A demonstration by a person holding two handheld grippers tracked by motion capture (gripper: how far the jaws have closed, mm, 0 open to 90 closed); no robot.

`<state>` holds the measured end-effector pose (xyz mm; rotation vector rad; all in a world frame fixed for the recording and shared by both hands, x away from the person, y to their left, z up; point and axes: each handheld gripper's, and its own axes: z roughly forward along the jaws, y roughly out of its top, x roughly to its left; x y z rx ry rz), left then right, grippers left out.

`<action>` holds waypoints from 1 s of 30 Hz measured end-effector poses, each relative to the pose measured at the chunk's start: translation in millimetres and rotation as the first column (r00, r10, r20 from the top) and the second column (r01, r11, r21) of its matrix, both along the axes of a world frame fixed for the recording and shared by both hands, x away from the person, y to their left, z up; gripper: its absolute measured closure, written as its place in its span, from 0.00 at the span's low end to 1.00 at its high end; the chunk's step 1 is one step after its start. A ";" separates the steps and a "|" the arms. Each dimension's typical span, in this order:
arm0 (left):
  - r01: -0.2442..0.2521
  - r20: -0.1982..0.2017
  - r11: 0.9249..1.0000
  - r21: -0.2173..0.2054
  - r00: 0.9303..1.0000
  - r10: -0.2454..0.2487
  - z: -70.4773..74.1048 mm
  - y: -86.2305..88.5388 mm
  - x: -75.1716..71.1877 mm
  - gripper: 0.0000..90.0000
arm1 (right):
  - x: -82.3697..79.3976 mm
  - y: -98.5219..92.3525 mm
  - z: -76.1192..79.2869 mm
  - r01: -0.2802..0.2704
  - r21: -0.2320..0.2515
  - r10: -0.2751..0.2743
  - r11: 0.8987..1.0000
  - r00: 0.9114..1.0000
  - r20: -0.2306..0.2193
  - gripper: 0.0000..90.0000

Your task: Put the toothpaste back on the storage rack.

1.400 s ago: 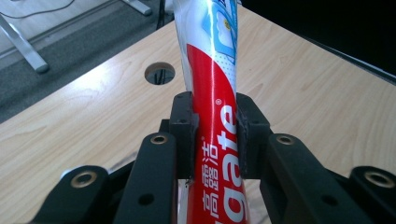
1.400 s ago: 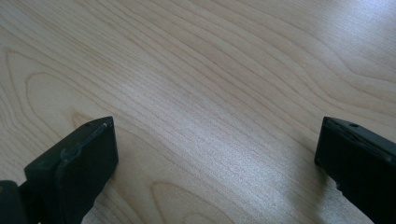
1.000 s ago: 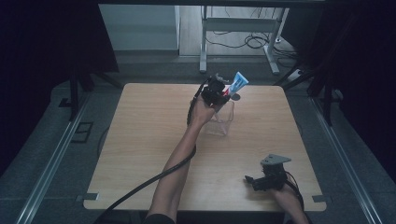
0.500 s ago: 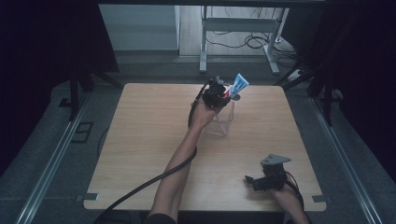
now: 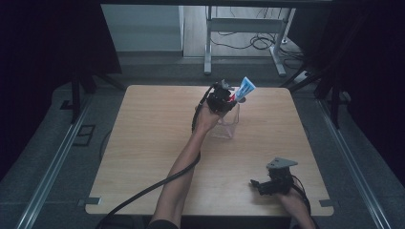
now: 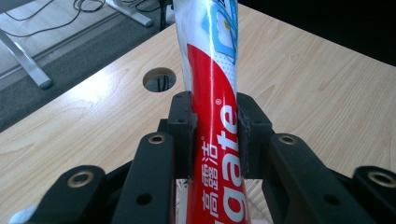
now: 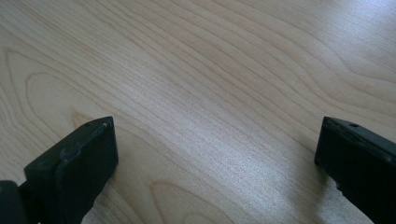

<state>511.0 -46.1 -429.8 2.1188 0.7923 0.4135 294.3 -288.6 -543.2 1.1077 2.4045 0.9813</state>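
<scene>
Little changed from a second ago: toothpaste tube (image 5: 245,88) nudged slightly toward 1 o'clock above the clear container (image 5: 228,122). Left gripper (image 6: 215,130) jaws clamped on the tube, at the counter's (image 5: 143,157) 12 o'clock. Likely mid-placement; next, lowering into the container, then letting go. Right gripper (image 5: 260,185) at 5 o'clock, jaws spread, holding nothing.

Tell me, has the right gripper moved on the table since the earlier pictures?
No. The right gripper sits at the same spot near the table's near right corner, jaws wide open over bare wood.
</scene>
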 end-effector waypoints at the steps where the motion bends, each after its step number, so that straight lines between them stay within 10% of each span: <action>1: 0.001 -0.006 1.000 -0.003 1.000 -0.001 0.0 -0.1 0.2 0.79 | 0.0 0.0 0.0 0.000 0.000 0.000 1.000 1.000 0.000 0.00; 20: 0.034 -0.013 0.999 0.009 0.999 -0.034 2.4 3.5 -6.4 0.77 | 0.0 0.0 0.0 0.000 0.001 0.000 1.000 1.000 0.000 0.00; 24: 0.033 -0.021 0.997 0.075 0.999 -0.031 -4.2 3.7 -7.8 0.78 | 0.0 0.0 0.0 0.000 0.000 0.000 1.000 1.000 0.000 0.00; 30: 0.016 -0.030 1.000 -0.015 0.999 -0.016 -4.7 17.2 -8.0 0.81 | 0.1 0.2 0.0 0.001 0.001 -0.001 1.000 1.000 0.001 0.00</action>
